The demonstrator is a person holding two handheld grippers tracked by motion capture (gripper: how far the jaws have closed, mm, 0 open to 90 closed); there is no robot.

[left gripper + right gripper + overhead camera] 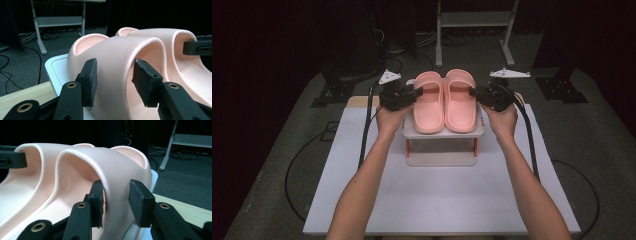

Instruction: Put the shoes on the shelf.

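Both grippers point(416, 93) point(473, 92) are straddling the slippers' point(444, 100) straps on the rack point(442, 132), jaws seemingly not yet clamped, lifting undone.

Pink slippers point(444, 100) with dotted-texture insoles, white rack point(442, 134) with orange legs, black jaws.

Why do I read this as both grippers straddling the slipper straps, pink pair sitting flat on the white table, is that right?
Mostly. The left gripper and right gripper do each straddle a strap, jaws open around it. But the pink slippers sit on the top shelf of a small white rack, raised above the white table. The high view shows it.
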